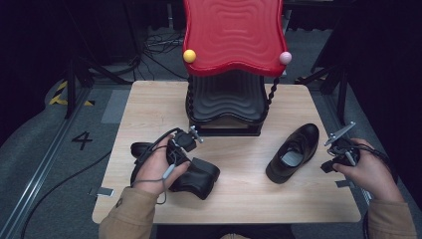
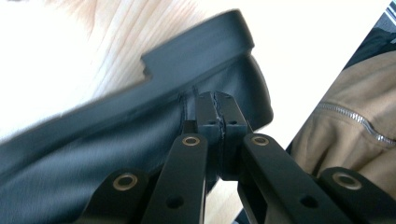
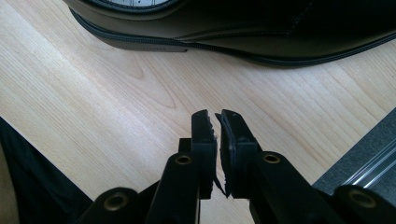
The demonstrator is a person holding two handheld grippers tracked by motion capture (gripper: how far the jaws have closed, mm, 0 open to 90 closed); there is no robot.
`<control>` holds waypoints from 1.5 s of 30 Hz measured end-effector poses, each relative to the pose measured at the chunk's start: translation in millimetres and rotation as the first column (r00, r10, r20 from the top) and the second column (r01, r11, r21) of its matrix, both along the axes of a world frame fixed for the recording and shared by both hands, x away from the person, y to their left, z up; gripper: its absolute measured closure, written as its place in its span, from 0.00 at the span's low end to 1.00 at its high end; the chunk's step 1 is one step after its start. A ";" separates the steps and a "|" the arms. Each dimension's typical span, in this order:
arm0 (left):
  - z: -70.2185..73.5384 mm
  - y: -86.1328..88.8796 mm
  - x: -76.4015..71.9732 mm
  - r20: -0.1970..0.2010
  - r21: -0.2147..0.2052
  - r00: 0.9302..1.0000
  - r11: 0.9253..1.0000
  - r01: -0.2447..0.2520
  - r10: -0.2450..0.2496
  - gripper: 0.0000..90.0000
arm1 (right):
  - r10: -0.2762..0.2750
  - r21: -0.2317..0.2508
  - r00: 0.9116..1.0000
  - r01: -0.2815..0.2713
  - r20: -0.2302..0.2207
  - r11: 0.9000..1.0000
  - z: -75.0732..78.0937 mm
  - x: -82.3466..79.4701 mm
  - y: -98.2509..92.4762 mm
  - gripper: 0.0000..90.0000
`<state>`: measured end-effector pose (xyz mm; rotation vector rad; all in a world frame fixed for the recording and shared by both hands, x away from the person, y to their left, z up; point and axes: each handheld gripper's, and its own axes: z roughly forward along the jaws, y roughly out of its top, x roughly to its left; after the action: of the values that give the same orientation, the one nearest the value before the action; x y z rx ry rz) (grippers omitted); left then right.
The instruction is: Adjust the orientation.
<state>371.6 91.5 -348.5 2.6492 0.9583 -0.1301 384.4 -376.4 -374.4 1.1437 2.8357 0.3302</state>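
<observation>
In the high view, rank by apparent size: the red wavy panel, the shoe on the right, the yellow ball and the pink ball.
1. Red wavy panel, by far the largest.
2. Shoe on the right.
3. Yellow ball and pink ball: they look alike, so no ranking between them.

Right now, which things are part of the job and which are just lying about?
In play, as it looks:
left gripper, shut against the left shoe
right shoe
right gripper, shut, holding nothing
shoe rack

Lying about:
floor cables
floor marker "4"
</observation>
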 end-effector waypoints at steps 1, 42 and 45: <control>-0.9 -4.4 1.5 0.002 -0.002 1.000 1.000 0.002 -0.002 1.00 | 0.001 0.000 1.000 -0.001 0.001 1.000 -0.2 -0.1 -0.1 0.94; -21.5 -57.6 29.2 0.023 0.055 0.999 0.998 0.043 -0.044 1.00 | -0.009 0.003 1.000 0.009 -0.014 1.000 -6.5 -8.1 -5.6 0.91; -21.0 -59.9 34.4 0.029 0.058 0.999 0.998 0.039 -0.041 1.00 | -0.012 0.005 1.000 0.012 -0.014 1.000 -6.2 -10.4 -7.8 0.91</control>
<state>406.1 31.5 -369.5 2.7153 0.9129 -0.0723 374.0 -384.2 -380.6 1.1681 2.8404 0.3297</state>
